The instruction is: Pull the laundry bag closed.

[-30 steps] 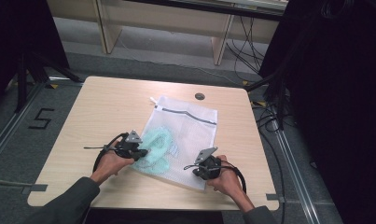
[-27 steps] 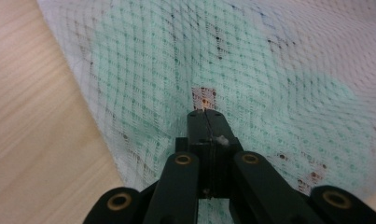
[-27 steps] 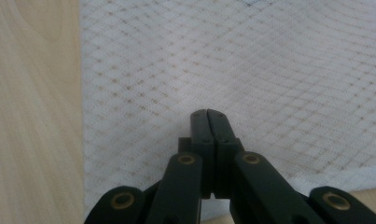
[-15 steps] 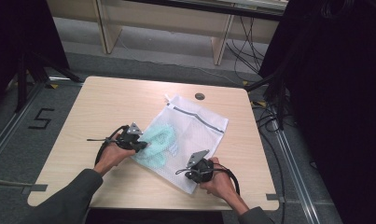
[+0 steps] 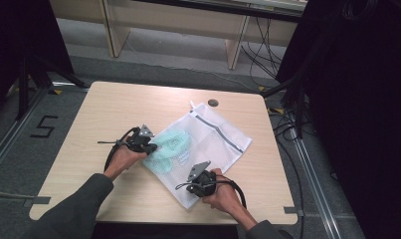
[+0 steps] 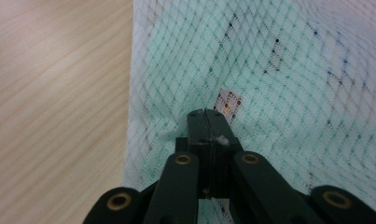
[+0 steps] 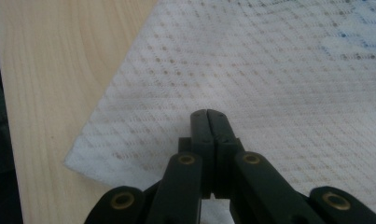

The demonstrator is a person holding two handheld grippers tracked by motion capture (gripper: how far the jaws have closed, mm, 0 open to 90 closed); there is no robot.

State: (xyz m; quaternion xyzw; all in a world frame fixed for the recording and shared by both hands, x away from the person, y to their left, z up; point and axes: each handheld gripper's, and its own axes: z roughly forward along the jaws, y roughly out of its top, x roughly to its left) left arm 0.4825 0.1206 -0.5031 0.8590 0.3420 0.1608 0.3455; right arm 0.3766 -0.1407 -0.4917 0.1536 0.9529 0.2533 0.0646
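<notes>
A white mesh laundry bag [image 5: 223,134] lies slantwise on the wooden table [image 5: 113,109], with a mint-green cloth [image 5: 170,144] inside its left half. My left gripper [image 5: 150,148] is at the bag's left edge. In the left gripper view the jaws [image 6: 205,112] are shut with puckered mesh [image 6: 269,56] pinched at the tip, over the green cloth [image 6: 199,60]. My right gripper [image 5: 195,173] sits on the bag's near corner. In the right gripper view its jaws [image 7: 207,112] are shut and the tip rests on the flat mesh [image 7: 269,70]; no fabric shows between them.
A small dark round disc [image 5: 213,102] lies near the table's far edge, just beyond the bag's top corner. A grey zipper strip [image 5: 219,131] runs along the bag. Cables [image 5: 287,124] trail on the floor at the right. Bare tabletop [image 7: 59,56] lies left of the bag.
Both hands have shifted left across the table, and the bag has slid and swung with them, its far end now pointing more to the right. Both jaws stay shut.
</notes>
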